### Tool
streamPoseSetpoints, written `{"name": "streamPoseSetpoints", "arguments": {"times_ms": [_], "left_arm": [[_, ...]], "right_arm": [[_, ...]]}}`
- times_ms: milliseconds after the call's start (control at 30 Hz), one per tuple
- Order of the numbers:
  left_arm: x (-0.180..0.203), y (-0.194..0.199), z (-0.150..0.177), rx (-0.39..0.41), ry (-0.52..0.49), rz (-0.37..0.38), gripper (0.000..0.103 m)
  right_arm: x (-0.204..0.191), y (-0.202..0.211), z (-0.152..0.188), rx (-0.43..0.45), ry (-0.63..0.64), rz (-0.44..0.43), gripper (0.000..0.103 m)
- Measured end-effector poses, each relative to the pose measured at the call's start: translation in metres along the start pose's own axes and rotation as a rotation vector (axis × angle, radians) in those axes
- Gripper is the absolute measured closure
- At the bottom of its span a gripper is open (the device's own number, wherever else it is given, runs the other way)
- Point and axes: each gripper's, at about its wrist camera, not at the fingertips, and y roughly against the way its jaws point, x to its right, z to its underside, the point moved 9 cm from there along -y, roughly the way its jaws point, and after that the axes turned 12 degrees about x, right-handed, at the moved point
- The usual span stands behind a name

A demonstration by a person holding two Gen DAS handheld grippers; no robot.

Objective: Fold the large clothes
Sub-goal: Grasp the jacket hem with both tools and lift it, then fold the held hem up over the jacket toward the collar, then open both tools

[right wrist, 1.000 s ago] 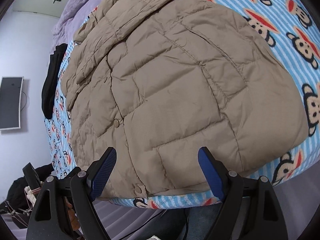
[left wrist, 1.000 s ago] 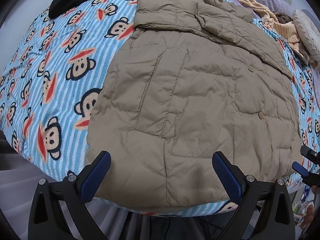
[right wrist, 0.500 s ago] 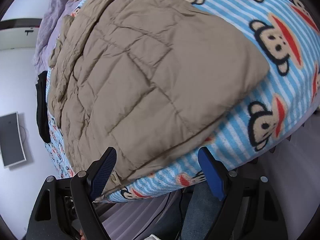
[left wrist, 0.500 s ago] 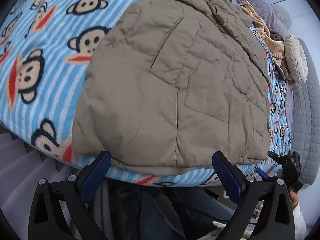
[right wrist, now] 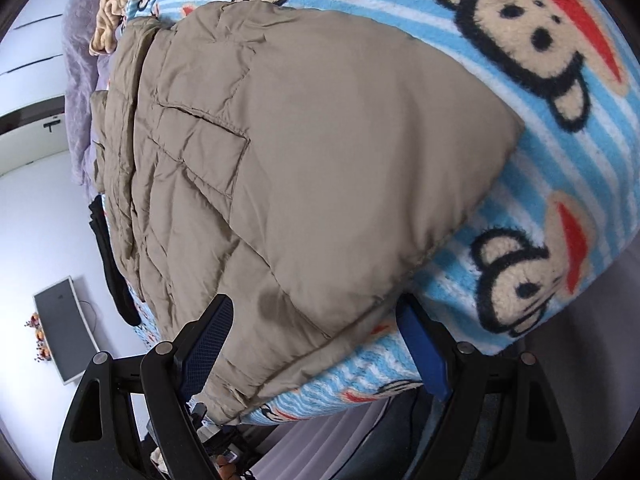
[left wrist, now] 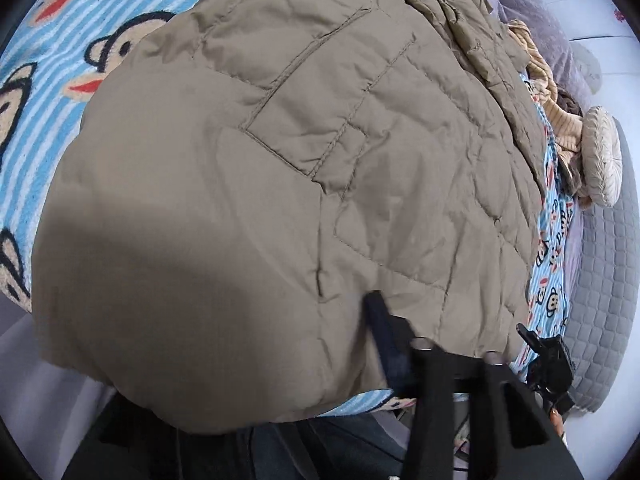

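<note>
Clamping down on the near hem, my left gripper (left wrist: 384,344) is the first thing showing in the left wrist view: its jaws have just been closing, and only one dark blue finger (left wrist: 382,332) is visible, pressed against the tan padded jacket (left wrist: 304,184), with the other hidden under the fabric. I am reading that as a pinch on the hem rather than a bare clench. The jacket is lying flat on the monkey-print blanket (left wrist: 60,52) of the bed, its bottom edge hanging just over the bed's near side, which is where I am needing a hold for lifting the lower half and folding it over. Beyond the jacket's far edge, a cream pillow (left wrist: 602,156) and a bundle of yellowish cloth (left wrist: 548,92) are sitting well clear of the fold.

From the right wrist view, my right gripper (right wrist: 316,344) is standing wide open, its two blue fingers (right wrist: 210,340) straddling the jacket's (right wrist: 320,168) other near corner without pressing on it. One finger is sitting on top of the hem, the other against the blanket (right wrist: 560,184) just beside the corner. I am judging this hand as lined up for a matching grasp, so both corners can rise together.
</note>
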Motion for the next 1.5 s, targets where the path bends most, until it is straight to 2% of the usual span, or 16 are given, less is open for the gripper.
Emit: {"name": "streamPoseSetpoints", "arguments": {"times_ms": [33, 100, 167, 200, 367, 500, 667, 767, 867, 1100, 1333, 1500], "left_arm": [[0.002, 0.001, -0.003, 0.007, 0.010, 0.006, 0.086], [0.010, 0.009, -0.011, 0.042, -0.020, -0.017, 0.091], [0.019, 0.023, -0.022, 0.077, -0.046, -0.007, 0.091], [0.026, 0.031, -0.029, 0.099, -0.058, 0.001, 0.091], [0.064, 0.070, -0.076, 0.223, -0.107, 0.027, 0.091], [0.098, 0.095, -0.124, 0.340, -0.124, 0.027, 0.091], [0.143, 0.111, -0.181, 0.458, -0.156, 0.055, 0.091], [0.164, 0.110, -0.214, 0.492, -0.191, 0.076, 0.091], [0.181, 0.098, -0.252, 0.497, -0.239, 0.092, 0.091], [0.193, 0.052, -0.325, 0.460, -0.292, 0.076, 0.091], [0.185, -0.013, -0.366, 0.415, -0.314, 0.019, 0.091], [0.171, -0.064, -0.378, 0.377, -0.333, -0.049, 0.091]], "right_arm": [[-0.001, -0.002, -0.001, -0.004, -0.019, -0.011, 0.018], [-0.003, -0.003, -0.004, -0.017, -0.040, -0.033, 0.032], [-0.006, -0.002, -0.005, -0.034, -0.022, -0.029, 0.085], [-0.010, 0.000, -0.009, -0.038, -0.010, -0.037, 0.089], [-0.051, 0.017, -0.020, -0.042, 0.124, -0.080, 0.093], [-0.105, 0.033, -0.038, -0.018, 0.278, -0.125, 0.093], [-0.181, 0.051, -0.068, 0.031, 0.455, -0.190, 0.093], [-0.224, 0.052, -0.086, 0.058, 0.541, -0.215, 0.093], [-0.258, 0.048, -0.107, 0.079, 0.600, -0.229, 0.094], [-0.331, 0.016, -0.153, 0.167, 0.679, -0.211, 0.094], [-0.375, -0.039, -0.191, 0.209, 0.706, -0.167, 0.094], [-0.376, -0.094, -0.212, 0.186, 0.665, -0.124, 0.094]]}}
